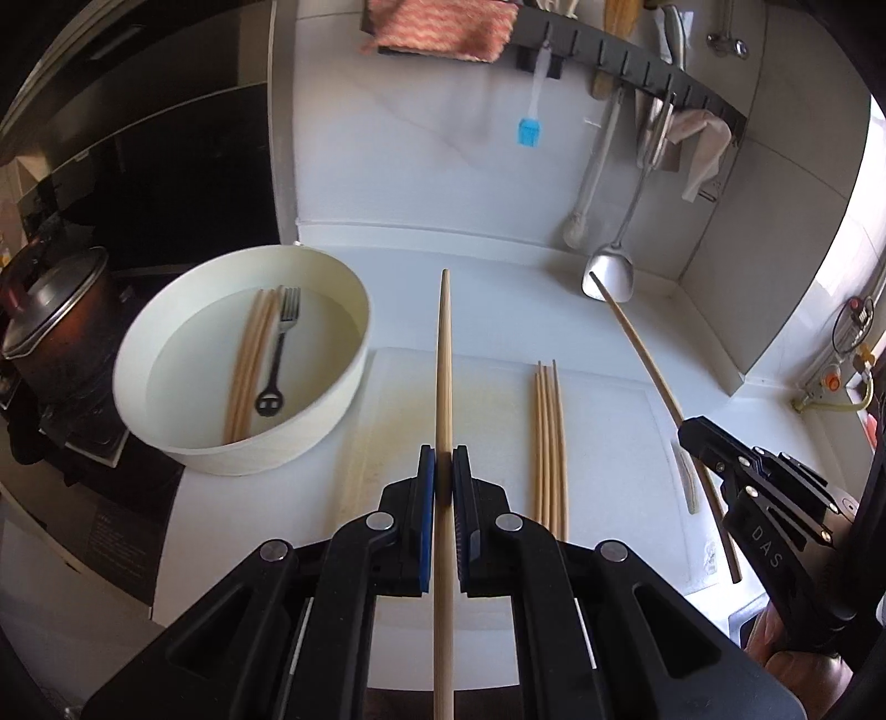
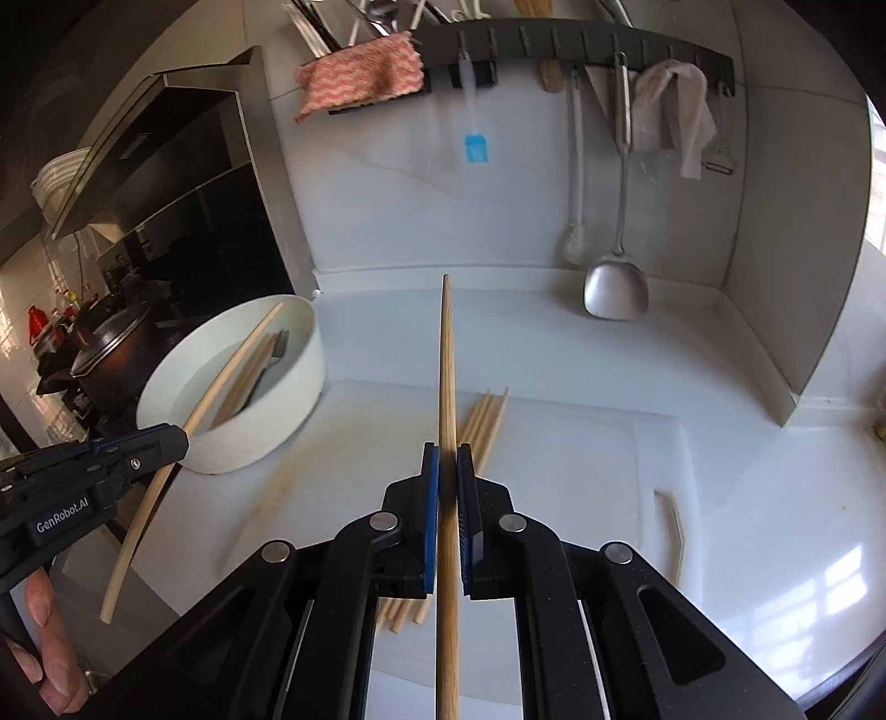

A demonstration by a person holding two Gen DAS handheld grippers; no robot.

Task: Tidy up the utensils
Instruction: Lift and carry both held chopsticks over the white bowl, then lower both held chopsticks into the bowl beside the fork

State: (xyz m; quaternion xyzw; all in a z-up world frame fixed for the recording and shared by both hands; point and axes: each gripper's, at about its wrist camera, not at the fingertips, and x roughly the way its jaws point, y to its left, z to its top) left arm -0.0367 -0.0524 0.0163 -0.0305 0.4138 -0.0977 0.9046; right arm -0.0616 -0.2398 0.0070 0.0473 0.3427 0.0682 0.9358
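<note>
My left gripper [image 1: 444, 457] is shut on a wooden chopstick [image 1: 444, 354] that points forward over the white cutting board [image 1: 609, 443]. My right gripper [image 2: 447, 457] is shut on a second chopstick [image 2: 447, 360], held the same way. Each gripper shows in the other's view: the right gripper [image 1: 686, 432] with its chopstick [image 1: 653, 354] at the right, the left gripper [image 2: 180, 435] with its chopstick [image 2: 221, 382] at the left. Several chopsticks [image 1: 549, 437] lie side by side on the board. The white round basin [image 1: 166, 437] holds more chopsticks [image 1: 249, 360] and a fork [image 1: 279, 354].
A dark wall rack [image 2: 581, 47] carries a blue brush [image 2: 476, 147], a metal spatula [image 2: 614, 288], a ladle and cloths [image 2: 360, 77]. A lidded pot [image 1: 55, 327] stands on the stove at left. A small pale strip [image 1: 688, 482] lies on the board's right side. A hand [image 2: 44, 626] holds the left gripper.
</note>
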